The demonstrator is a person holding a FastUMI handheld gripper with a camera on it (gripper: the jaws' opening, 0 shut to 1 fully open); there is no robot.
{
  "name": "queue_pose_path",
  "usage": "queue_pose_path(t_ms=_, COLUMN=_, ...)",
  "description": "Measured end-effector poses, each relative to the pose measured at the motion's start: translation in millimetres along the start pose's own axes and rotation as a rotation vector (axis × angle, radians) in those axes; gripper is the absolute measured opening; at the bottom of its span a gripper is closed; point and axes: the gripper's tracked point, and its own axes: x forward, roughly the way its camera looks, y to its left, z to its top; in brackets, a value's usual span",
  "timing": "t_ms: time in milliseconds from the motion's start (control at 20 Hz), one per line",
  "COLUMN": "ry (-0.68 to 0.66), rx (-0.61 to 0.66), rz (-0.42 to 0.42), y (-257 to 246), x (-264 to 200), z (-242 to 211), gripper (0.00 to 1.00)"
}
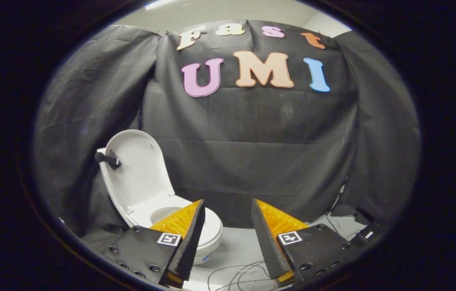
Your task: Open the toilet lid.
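Hovering with my jaws [228, 238] spread apart, gripping nothing; the toilet [211, 230] sits just beyond my left finger, its lid [139, 169] standing upright, cables [236, 275] lying beside the toilet.

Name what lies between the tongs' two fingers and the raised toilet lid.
Nothing but air in the gripper view. The open tongs hold nothing; the upright toilet lid stands beyond the fingers, off to one side, over the bowl.

The white toilet lid [139, 169] stands raised upright, beyond my left finger, above the open white seat [171, 210].
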Motion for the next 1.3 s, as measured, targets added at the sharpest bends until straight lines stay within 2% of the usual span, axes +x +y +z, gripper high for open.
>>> queue_pose_path(t_ms=200, ry=0.006, rx=0.015, rz=-0.026, y=-14.2, x=-9.7, z=-4.2, gripper=0.72)
queue_pose_path(t_ms=350, ry=0.003, rx=0.008, rz=-0.004, y=-14.6, x=-17.9, z=-3.7, gripper=0.72)
queue_pose_path(t_ms=600, ry=0.005, rx=0.018, rz=-0.018, y=-27.1, x=-23.8, z=-4.5, gripper=0.73)
queue_pose_path(t_ms=750, ry=0.024, rx=0.002, rz=-0.004, y=-24.3, x=-24.8, z=-4.9, gripper=0.73)
queue_pose_path(t_ms=1150, ry=0.030, rx=0.078, rz=0.081, y=-13.4, x=-41.6, z=-7.9, gripper=0.72)
queue_pose_path(t_ms=1300, ry=0.032, rx=0.100, rz=0.089, y=-15.4, x=-49.0, z=-12.8, gripper=0.72)
